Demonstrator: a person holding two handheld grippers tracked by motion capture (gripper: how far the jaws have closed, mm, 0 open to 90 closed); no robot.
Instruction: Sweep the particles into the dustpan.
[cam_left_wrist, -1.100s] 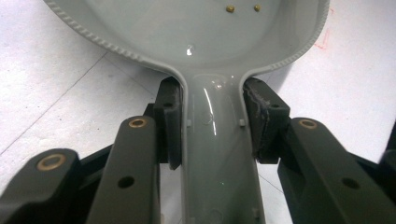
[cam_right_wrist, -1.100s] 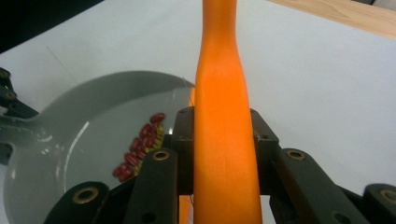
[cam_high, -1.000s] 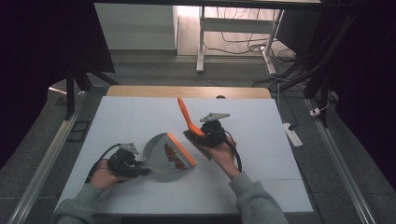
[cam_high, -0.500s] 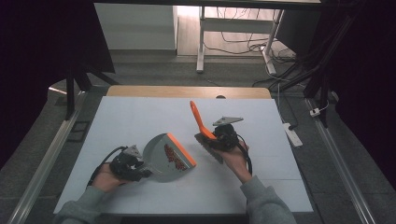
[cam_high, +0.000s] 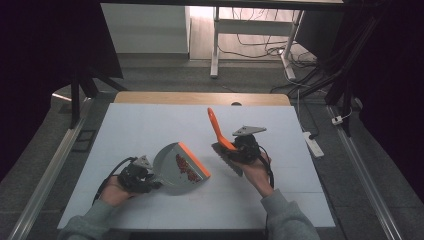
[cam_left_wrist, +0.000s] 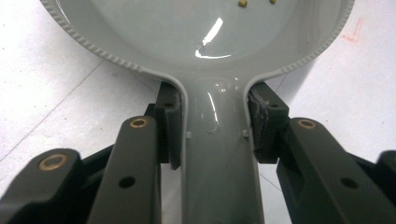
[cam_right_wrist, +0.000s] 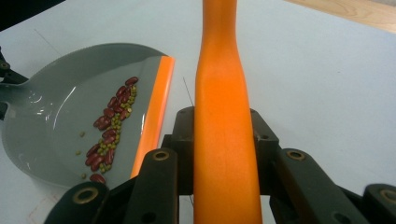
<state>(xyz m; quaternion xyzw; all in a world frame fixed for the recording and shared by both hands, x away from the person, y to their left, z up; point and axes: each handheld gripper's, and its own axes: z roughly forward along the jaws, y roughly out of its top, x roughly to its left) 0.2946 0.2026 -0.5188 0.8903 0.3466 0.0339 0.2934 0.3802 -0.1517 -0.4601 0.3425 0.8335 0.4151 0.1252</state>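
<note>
A grey dustpan (cam_high: 175, 165) with an orange lip (cam_high: 194, 160) rests on the white table, its pan tilted up. Red beans and small green ones (cam_high: 186, 166) lie along the pan near the lip, seen too as beans (cam_right_wrist: 109, 126) in the right gripper view. My left gripper (cam_high: 145, 179) is shut on the dustpan's handle (cam_left_wrist: 217, 158), one jaw on each side. My right gripper (cam_high: 239, 149) is shut on the orange handle (cam_right_wrist: 224, 130) of a hand brush (cam_high: 227, 159), held to the right of the dustpan and apart from it, handle pointing up and away.
The white table top (cam_high: 150, 125) has a wooden strip (cam_high: 200, 98) along its far edge. A white power strip (cam_high: 312, 143) lies on the floor to the right. Metal rails (cam_high: 45, 170) run along both sides of the table.
My right gripper has carried the brush rightwards, away from the dustpan's lip. The dustpan and my left gripper have shifted slightly toward the near edge.
</note>
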